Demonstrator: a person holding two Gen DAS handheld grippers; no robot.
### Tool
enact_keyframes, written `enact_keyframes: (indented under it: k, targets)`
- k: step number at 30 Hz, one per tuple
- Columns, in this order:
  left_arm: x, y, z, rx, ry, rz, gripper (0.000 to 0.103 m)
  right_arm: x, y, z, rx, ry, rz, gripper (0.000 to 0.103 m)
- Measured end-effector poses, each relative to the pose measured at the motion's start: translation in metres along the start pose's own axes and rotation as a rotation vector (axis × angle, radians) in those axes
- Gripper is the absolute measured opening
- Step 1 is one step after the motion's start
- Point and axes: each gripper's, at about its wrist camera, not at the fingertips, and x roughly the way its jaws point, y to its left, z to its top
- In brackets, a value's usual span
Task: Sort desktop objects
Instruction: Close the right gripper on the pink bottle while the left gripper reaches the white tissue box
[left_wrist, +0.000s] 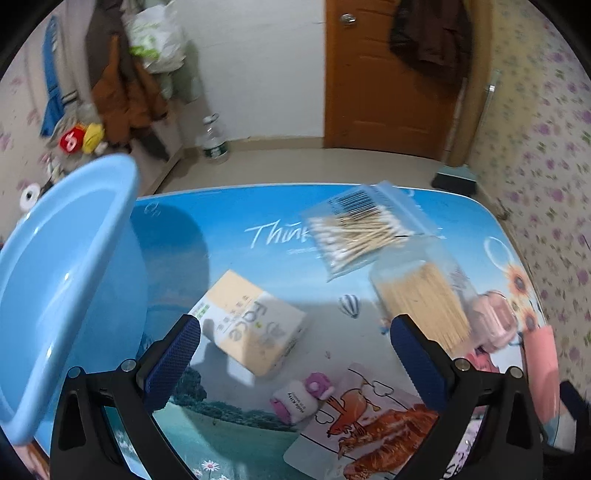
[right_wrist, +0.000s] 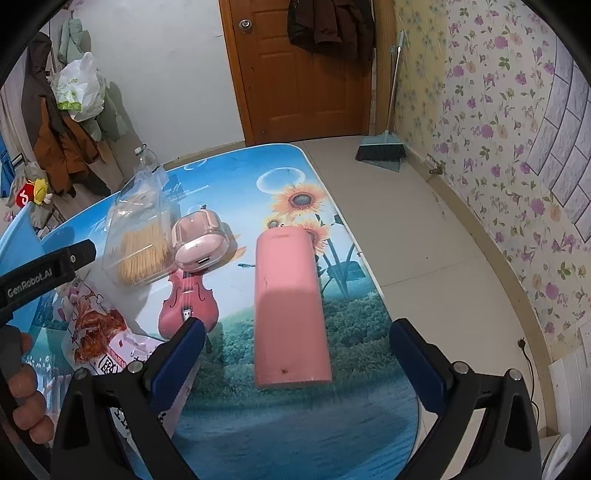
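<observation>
Left wrist view, left to right: light blue plastic basin (left_wrist: 62, 280) fills the left edge of the frame, tilted, rim toward the camera, standing on the blue picture-printed tabletop (left_wrist: 236, 218). Left gripper (left_wrist: 295, 354) at bottom centre, blue-padded fingers spread wide, released, nothing between them. Cream-and-white cardboard tissue box (left_wrist: 253, 321) lies flat just past the left finger, centre frame. Below it, small white-and-purple Hello Kitty bottle (left_wrist: 303, 400) on its side, touching the corner of a white snack packet with orange chicken print (left_wrist: 369, 435) at bottom centre-right. Upper centre-right: clear zip bag of cotton swabs (left_wrist: 360, 230), blurred. Just right of it, clear plastic box of wooden toothpicks (left_wrist: 424, 295), partly behind the right finger. Pink earbud case in a clear shell (left_wrist: 493, 317) touching the box's right side, blurred.

Right wrist view, left to right: person's hand (right_wrist: 26, 391) on the other gripper's black handle at the left edge. Snack packet (right_wrist: 107, 332) lower left. Toothpick box (right_wrist: 142, 236) upper left-centre, earbud case (right_wrist: 199, 240) touching its right side. Right gripper (right_wrist: 297, 362) at bottom centre, fingers wide apart, released, holding nothing. Pink cylindrical bottle (right_wrist: 290, 306) lies on its side in centre frame, lengthwise toward the camera, near end between the fingers' line but not touched. Green broom (right_wrist: 384, 144) against the floral wall, upper right.
</observation>
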Motion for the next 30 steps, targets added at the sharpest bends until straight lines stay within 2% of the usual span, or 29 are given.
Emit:
enact_keyframes:
  k: [4, 7, 15, 19, 23, 30]
  targets:
    - [0.006, 0.004, -0.001, -0.022, -0.003, 0.038, 0.103, 0.002, 0.005, -0.001, -0.011, -0.003, 0.003, 0.101]
    - [0.016, 0.011, 0.001, -0.050, 0.028, 0.060, 0.103, 0.003, 0.007, -0.001, -0.023, -0.010, -0.004, 0.101]
    - [0.034, 0.018, 0.001, -0.082, 0.082, 0.048, 0.101, 0.009, 0.005, 0.002, -0.029, -0.022, -0.031, 0.101]
    - [0.033, 0.019, 0.001, -0.084, 0.065, 0.033, 0.088, 0.009, 0.007, 0.003, -0.040, -0.027, -0.031, 0.101]
    - [0.031, 0.015, 0.000, -0.072, 0.056, 0.018, 0.076, 0.009, 0.007, 0.003, -0.059, -0.038, -0.034, 0.091]
    - [0.029, 0.013, -0.002, -0.032, 0.030, 0.013, 0.072, 0.006, 0.010, -0.003, -0.080, -0.057, -0.028, 0.087]
